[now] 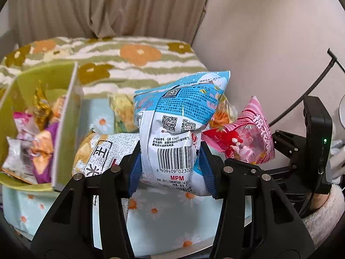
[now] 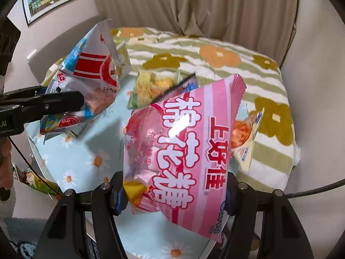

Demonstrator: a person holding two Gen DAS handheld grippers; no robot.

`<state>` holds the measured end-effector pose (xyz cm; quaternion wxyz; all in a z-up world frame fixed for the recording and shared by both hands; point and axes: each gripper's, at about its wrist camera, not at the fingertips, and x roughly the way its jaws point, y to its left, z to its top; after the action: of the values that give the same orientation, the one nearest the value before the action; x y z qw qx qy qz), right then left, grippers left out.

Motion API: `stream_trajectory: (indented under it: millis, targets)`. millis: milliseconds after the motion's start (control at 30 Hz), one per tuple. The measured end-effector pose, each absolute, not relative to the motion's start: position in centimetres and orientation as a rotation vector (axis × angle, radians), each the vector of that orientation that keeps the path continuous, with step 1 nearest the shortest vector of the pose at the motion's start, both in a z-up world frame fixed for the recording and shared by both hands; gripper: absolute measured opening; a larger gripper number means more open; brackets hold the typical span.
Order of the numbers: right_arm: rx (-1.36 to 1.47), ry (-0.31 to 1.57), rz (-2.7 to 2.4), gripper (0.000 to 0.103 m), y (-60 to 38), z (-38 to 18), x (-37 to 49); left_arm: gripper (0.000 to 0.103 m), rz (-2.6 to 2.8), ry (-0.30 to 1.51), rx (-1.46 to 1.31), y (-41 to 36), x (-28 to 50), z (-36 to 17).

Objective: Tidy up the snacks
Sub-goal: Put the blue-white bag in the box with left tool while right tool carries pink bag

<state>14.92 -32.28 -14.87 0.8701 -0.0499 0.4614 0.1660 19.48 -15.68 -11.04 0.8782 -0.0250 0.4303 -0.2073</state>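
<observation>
A: Both tools loaded. Our left gripper (image 1: 171,168) pinches the blue-and-white snack bag (image 1: 176,129) low down, blue pads pressed on the barcode end, so most of the bag stands above the grip, clear of the daisy-print table (image 1: 159,222).

B: Our right gripper (image 2: 173,196) is clamped on the pink marshmallow bag (image 2: 183,151) at its lower end, bag tilted up and to the right, also off the table.

A: First risk, as we judge it: both bags are puffy and slick. Squeezed at one end, the air shifts and the film could slide out of the pads if we swing hard.

B: Second: the two bags hang close. In the left view the pink one sits just beside the blue one. A careless crossing could knock one loose.

A: The green box (image 1: 64,116) at our left already holds small wrapped sweets. It looks fairly full; a tall bag dropped in might tip back out or catch on the wall.

B: Loose things lie under us too: the grey popcorn bag (image 1: 101,153) beside the box, a yellow packet (image 2: 155,86) further back. A low pass could drag them.

A: Behind the table, the flowered blanket (image 2: 215,64). Anything flung there is out of the sorting area.
</observation>
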Motion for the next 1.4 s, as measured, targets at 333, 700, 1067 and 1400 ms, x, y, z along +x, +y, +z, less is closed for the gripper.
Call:
stream_trajectory:
  millis: [333, 700, 1067, 1400]
  targets:
    - [-0.098, 0.849, 0.402, 0.062, -30.3, -9.0, 16.0, 0.046, -0.328, 0.781, -0.090, -10.7, 19.0, -4.7]
    - [-0.100, 0.762, 0.484, 0.062, -21.0, -4.2, 19.6, 0.046, -0.237, 0.784, -0.117, -0.4, 22.2, -3.4]
    - [-0.077, 0.829, 0.511, 0.062, -9.6, -6.5, 24.5, 0.046, -0.222, 0.913, -0.153, 9.6, 28.8, -8.8]
    - [-0.036, 0.901, 0.434, 0.062, -5.3, -9.0, 26.9, 0.101, -0.208, 0.968, -0.118, 12.9, 31.0, -13.1]
